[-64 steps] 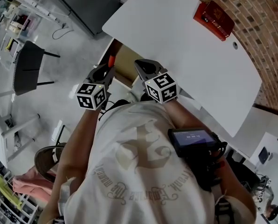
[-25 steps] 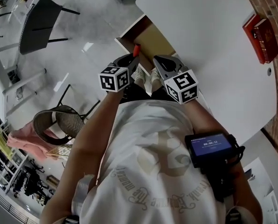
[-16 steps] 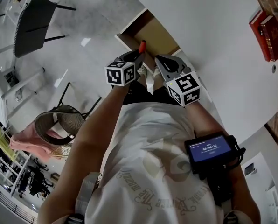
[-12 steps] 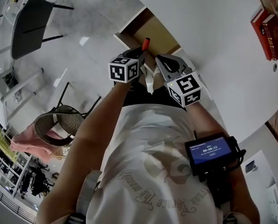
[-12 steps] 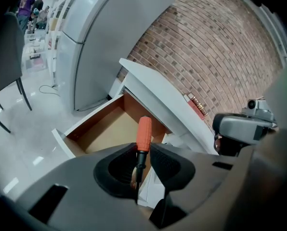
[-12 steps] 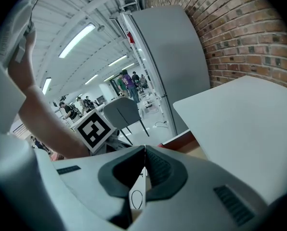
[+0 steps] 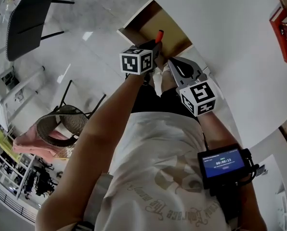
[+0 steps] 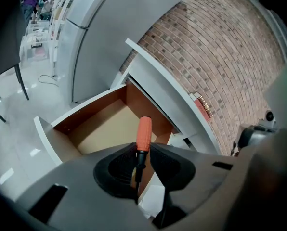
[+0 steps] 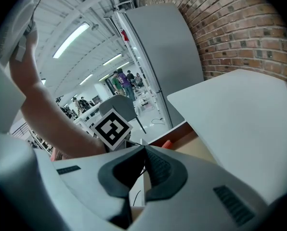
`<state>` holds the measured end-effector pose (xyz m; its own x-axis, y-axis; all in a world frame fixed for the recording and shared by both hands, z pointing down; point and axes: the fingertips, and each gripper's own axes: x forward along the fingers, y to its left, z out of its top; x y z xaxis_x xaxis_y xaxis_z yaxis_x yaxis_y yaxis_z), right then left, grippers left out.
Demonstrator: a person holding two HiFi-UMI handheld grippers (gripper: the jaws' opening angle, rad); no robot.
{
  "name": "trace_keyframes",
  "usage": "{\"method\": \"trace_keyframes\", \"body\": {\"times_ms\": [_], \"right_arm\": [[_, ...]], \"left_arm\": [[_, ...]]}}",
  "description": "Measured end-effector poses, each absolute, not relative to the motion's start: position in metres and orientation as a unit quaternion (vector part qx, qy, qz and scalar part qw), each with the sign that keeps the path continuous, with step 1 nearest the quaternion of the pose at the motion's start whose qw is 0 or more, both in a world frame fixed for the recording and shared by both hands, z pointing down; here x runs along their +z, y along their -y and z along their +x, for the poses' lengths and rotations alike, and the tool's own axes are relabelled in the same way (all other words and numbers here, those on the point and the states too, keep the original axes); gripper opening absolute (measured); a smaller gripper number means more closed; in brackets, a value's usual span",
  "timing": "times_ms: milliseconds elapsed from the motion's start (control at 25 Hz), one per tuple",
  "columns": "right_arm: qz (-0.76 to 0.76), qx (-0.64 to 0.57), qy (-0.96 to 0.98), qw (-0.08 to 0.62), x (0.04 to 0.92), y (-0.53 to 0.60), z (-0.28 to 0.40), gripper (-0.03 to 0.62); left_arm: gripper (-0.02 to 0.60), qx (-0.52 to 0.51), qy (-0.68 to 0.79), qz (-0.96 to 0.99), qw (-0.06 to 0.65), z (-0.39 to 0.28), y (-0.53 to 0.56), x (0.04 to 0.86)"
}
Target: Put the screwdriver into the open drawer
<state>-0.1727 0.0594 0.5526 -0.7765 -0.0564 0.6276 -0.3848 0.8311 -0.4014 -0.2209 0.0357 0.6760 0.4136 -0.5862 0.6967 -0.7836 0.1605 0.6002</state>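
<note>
Left gripper [image 8: 139, 152] clenched on the dark shank of the screwdriver [image 8: 144, 133], whose orange handle projects past the jaw tips and hangs over the right part of the open drawer [image 8: 93, 126], above its bare brown floor. Right gripper [image 9: 144, 148], jaws pressed together with nothing between them, is held just beside the left one at the drawer's near side. The drawer stands pulled out from under the white table [image 7: 220, 28].

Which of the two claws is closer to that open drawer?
Left. The left gripper holds the screwdriver over the drawer; the right gripper hangs slightly farther back.
</note>
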Motion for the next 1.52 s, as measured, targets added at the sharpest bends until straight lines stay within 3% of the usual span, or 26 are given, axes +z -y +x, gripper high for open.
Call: {"method": "trace_keyframes", "body": {"times_ms": [640, 1120, 1520], "right_arm": [[0.175, 0.297, 0.89, 0.299, 0.582, -0.047, -0.181, 0.021], [0.19, 0.325, 0.872, 0.313, 0.601, -0.047, -0.173, 0.021], [0.171, 0.339, 0.867, 0.323, 0.608, -0.055, -0.177, 0.021]], "left_arm": [[0.1, 0.214, 0.491, 0.688, 0.491, -0.212, 0.003, 0.729], [0.1, 0.223, 0.501, 0.63, 0.55, -0.225, 0.009, 0.781], [0.1, 0.256, 0.501, 0.624, 0.542, -0.233, 0.015, 0.806]]}}
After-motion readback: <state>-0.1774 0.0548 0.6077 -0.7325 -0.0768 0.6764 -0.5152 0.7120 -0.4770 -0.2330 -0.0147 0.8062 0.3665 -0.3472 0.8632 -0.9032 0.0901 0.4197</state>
